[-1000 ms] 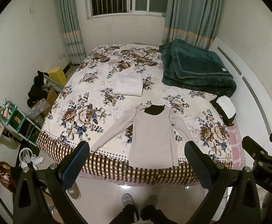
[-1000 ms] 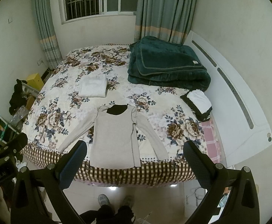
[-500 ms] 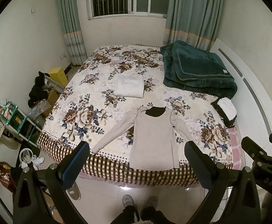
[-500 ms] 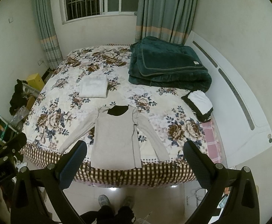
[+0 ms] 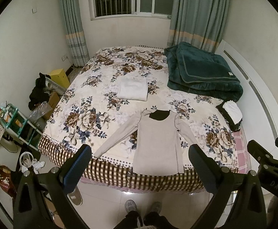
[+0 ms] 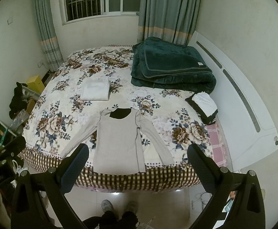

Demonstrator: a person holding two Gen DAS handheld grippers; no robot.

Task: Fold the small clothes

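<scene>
Long-sleeved top lies flat at the near edge of the bed, hem toward the foot, sleeves spread to both sides. Folded cloth lies behind it, slightly left. Folded blanket sits at the far right, small clothes pile in front of it by the right edge.

Left hand-held gripper: jaws spread wide, nothing between them, blue-padded fingers angled outward, held in the air and pointing forward. Right hand-held gripper: same pose, jaws wide apart and empty, dark pads facing inward. The two sit side by side at like height; each shows at the edge of the other's view. Person's legs and shoes visible below, standing.
</scene>
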